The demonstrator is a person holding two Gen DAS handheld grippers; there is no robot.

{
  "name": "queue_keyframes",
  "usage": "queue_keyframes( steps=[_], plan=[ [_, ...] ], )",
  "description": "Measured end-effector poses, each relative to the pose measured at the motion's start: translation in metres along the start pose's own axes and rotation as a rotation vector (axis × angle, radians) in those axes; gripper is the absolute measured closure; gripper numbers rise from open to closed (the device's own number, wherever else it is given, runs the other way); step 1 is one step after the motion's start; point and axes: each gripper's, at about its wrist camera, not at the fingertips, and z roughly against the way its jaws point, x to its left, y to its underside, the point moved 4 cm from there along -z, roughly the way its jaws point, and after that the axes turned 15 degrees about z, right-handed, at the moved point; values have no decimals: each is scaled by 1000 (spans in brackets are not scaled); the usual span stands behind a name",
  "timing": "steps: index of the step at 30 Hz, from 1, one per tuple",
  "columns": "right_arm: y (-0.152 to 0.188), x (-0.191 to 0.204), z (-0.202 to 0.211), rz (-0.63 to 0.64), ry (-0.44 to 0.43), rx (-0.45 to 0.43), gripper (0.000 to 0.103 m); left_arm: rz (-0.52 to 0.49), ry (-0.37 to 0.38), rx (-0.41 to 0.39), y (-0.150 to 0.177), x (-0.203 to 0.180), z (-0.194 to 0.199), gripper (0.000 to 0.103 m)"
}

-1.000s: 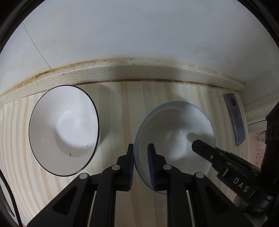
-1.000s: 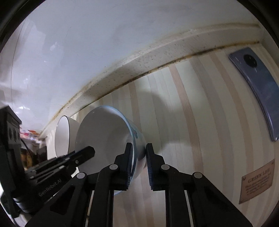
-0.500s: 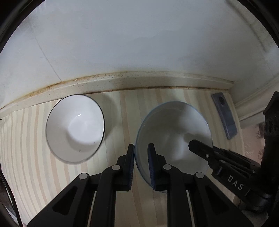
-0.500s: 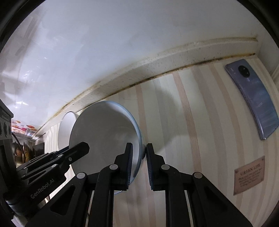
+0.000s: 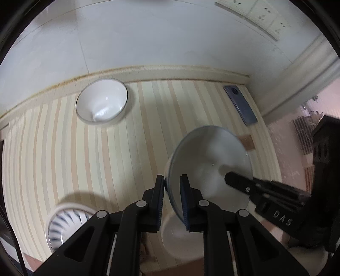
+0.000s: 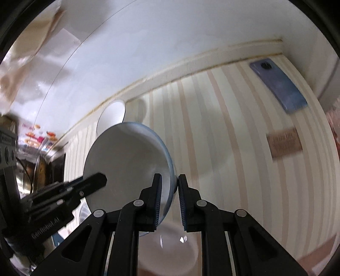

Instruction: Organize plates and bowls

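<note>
A blue-rimmed white bowl [image 5: 209,161] is held in the air by both grippers. My left gripper [image 5: 172,186] is shut on its left rim; my right gripper [image 6: 170,184] is shut on its right rim, bowl [image 6: 127,161]. The right gripper also shows in the left wrist view [image 5: 231,178]. A dark-rimmed white bowl [image 5: 102,103] sits on the striped counter near the back wall, also in the right wrist view [image 6: 111,115]. A plain white bowl [image 5: 180,240] lies below the held one, seen too in the right wrist view [image 6: 170,250]. A blue-patterned bowl [image 5: 63,225] sits front left.
A blue phone [image 5: 240,105] lies at the counter's back right corner, in the right wrist view too [image 6: 278,85]. A brown label [image 6: 283,142] is on the counter. A wall socket [image 5: 252,14] is high on the wall. Cluttered items [image 6: 31,138] lie to the far left.
Both grippers have lifted the blue-rimmed bowl off the counter and pulled it back toward the front. Two bowls near the front edge have come into view.
</note>
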Motion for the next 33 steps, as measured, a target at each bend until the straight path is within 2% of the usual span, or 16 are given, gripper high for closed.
queue_keyframes(
  steps=[8,12,18,33],
  plan=[
    [73,15,10,-26,-12,59,86,-27,-7,49,51,8,-2,90],
    [94,16,6,-35,-14,89,86,-46,-33,74,69,13,-12,90],
    [102,12,-8,-39,-4,111,86,-54,-63,109,83,19,-28,90],
    [101,6,-24,-21,15,167,86,-102,-123,135,88,15,-44,90]
  ],
)
